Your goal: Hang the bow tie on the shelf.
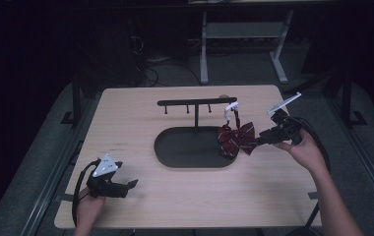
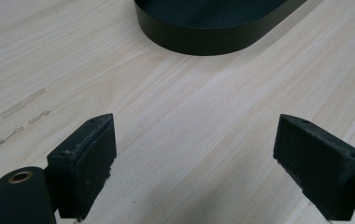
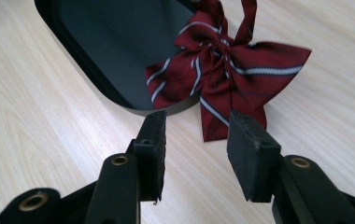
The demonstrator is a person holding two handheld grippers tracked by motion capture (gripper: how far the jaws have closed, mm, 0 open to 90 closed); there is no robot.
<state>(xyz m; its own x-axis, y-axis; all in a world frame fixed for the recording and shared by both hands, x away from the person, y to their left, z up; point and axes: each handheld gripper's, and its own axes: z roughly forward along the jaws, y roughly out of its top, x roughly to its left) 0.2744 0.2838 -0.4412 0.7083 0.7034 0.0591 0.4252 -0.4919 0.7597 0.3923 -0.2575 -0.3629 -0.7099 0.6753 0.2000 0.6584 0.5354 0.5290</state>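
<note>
A dark red bow tie [image 1: 235, 139] with thin pale stripes hangs by its strap and a white clip from the right end of a black hook bar [image 1: 195, 103]. It droops over the right rim of the stand's black oval tray [image 1: 185, 150]. My right gripper [image 1: 259, 140] sits just right of the bow, open. In the right gripper view the bow tie [image 3: 227, 65] lies across the tray [image 3: 119, 51] rim, and one tail reaches between the jaws of the right gripper [image 3: 197, 116] without the pads pressing on it. My left gripper [image 1: 132, 183] rests open over bare wood at the front left.
In the left gripper view the left gripper [image 2: 194, 121] faces the tray [image 2: 203, 37] wall ahead, with faint marks on the wood to its left. Small hooks hang under the bar. Beyond the table's far edge stand the legs of a desk frame [image 1: 239, 44].
</note>
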